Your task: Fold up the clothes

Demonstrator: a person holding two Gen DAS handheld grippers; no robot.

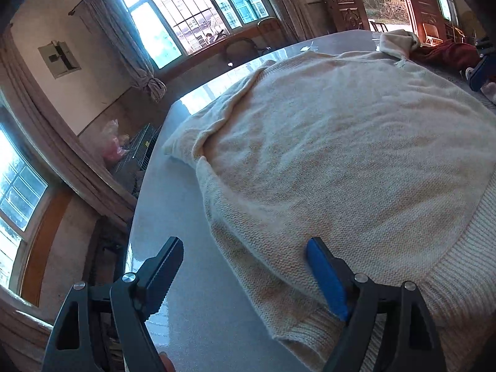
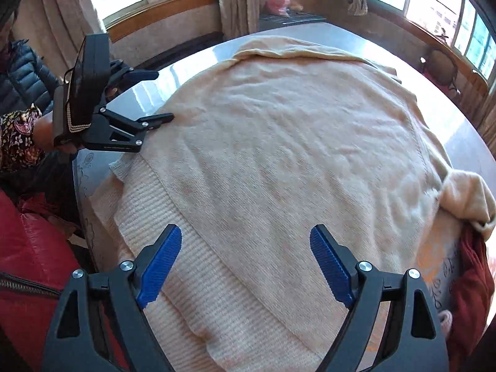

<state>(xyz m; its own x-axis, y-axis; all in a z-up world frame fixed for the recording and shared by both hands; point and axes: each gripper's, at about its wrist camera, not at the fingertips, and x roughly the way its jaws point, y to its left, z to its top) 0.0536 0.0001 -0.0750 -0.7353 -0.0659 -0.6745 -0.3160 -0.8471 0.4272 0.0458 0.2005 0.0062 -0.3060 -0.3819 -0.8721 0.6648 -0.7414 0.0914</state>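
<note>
Two grippers hang over one cream knitted sweater (image 1: pixel 341 155) spread flat on the grey tabletop (image 1: pixel 186 279). Beside the sweater's ribbed hem, the left gripper (image 1: pixel 245 276) stands with jaws wide apart and nothing between them. Over the hem itself, the right gripper (image 2: pixel 245 263) is equally spread and empty. Past the sweater's collar a dark red garment (image 2: pixel 474 279) is cut off by the frame edge. Writing on the tabletop beside that garment is too blurred to read.
</note>
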